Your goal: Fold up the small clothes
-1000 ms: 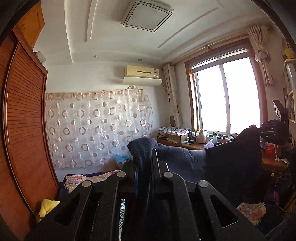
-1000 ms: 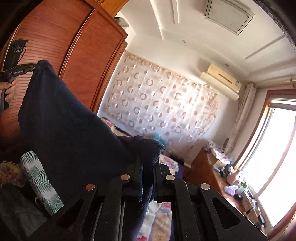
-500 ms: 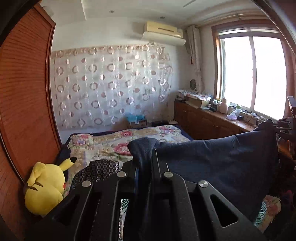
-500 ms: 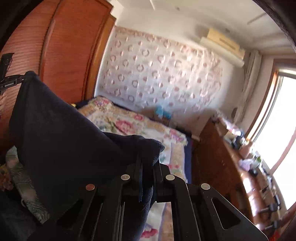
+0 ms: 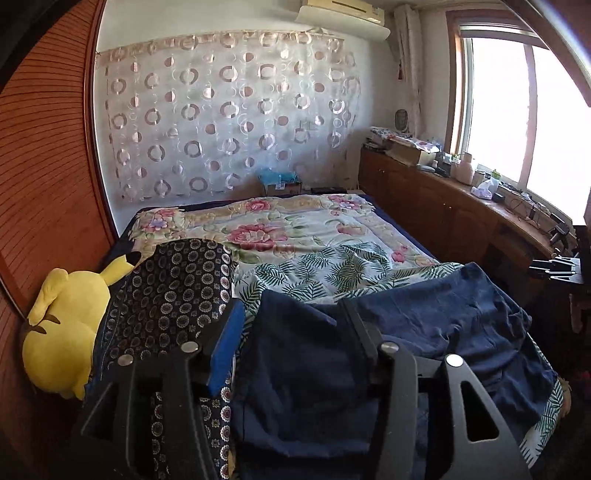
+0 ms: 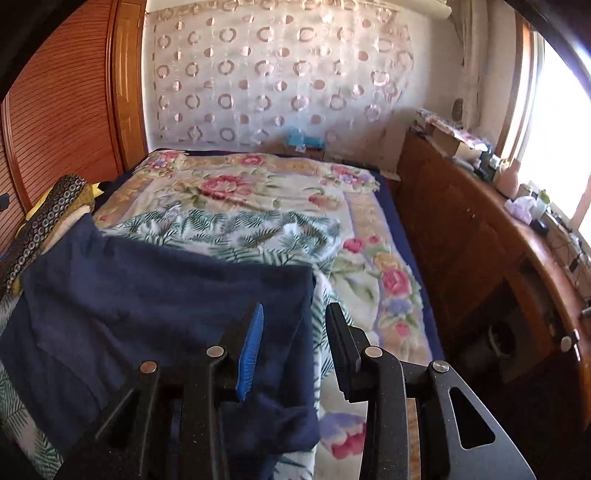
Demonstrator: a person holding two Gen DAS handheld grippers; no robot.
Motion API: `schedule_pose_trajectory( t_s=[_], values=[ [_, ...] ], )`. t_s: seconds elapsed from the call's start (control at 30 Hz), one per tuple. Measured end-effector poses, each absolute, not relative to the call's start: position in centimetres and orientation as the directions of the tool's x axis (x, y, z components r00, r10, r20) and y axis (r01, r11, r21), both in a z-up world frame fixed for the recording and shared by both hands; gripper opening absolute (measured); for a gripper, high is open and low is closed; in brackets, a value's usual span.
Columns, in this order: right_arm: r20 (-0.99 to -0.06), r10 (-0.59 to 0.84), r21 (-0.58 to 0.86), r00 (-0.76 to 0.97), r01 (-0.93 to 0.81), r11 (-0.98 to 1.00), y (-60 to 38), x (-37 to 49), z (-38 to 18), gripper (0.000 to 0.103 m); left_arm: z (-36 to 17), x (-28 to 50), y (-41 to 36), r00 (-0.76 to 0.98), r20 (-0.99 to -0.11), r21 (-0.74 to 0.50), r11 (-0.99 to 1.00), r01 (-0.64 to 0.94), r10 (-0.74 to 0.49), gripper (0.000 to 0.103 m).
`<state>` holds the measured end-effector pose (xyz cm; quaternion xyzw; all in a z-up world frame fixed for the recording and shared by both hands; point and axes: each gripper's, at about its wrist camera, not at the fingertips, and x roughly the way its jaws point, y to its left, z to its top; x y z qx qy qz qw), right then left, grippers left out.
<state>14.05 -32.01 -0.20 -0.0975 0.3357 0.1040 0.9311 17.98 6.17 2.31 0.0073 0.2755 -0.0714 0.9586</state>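
From the left wrist, the left gripper (image 5: 291, 332) had just been opening, jaws apart over the navy garment (image 5: 424, 339) spread at the bed's (image 5: 295, 225) near edge. From the right wrist, the right gripper (image 6: 293, 332) likewise parted, cloth released. Laying-out seemed finished; next probably regrasping an edge to fold.

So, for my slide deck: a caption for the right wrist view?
Right gripper, jaws just opened, releases navy garment onto the floral bedspread.

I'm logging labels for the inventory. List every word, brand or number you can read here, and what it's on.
None can be read.
The air conditioner shows no legible brand.
Boxes on the sideboard and the blue box by the wall are too small and blurred.
The navy garment shows no label.
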Motion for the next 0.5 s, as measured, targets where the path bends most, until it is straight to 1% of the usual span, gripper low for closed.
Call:
schedule_pose_trajectory(
  t_s=[0.03,0.07,0.1,0.2,0.33,0.4,0.5],
  values=[
    [-0.647,0.139,-0.103,0.750,-0.266,0.958,-32.5,14.1,0.0,0.036,2.2,17.6,6.1,0.833,-0.535,-0.026,0.988,0.150,-0.140,0.075],
    [-0.649,0.153,-0.089,0.745,-0.274,0.958,-33.1,14.4,0.3,0.036,1.9,17.3,6.1,0.825,-0.544,-0.030,0.986,0.163,-0.153,0.080],
    [-0.652,0.164,-0.077,0.740,-0.280,0.957,-33.8,15.4,1.2,0.036,1.6,17.0,6.0,0.817,-0.553,-0.033,0.984,0.175,-0.164,0.082],
    [-0.659,0.184,-0.056,0.729,-0.292,0.955,-34.9,16.3,2.0,0.037,0.3,15.8,5.4,0.803,-0.575,-0.018,0.983,0.182,-0.159,0.082],
    [-0.677,0.201,-0.026,0.708,-0.296,0.955,-35.8,16.0,0.2,0.037,-2.3,14.2,5.0,0.786,-0.597,-0.013,0.982,0.188,-0.159,0.082],
    [-0.692,0.219,0.000,0.688,-0.304,0.953,-36.1,16.2,-0.5,0.042,-3.8,13.6,4.7,0.772,-0.615,-0.016,0.981,0.191,-0.160,0.082],
    [-0.722,0.213,0.027,0.659,-0.280,0.960,-37.1,15.9,-2.1,0.042,-6.1,13.2,4.5,0.736,-0.658,-0.028,0.982,0.188,-0.160,0.082]
  ],
)
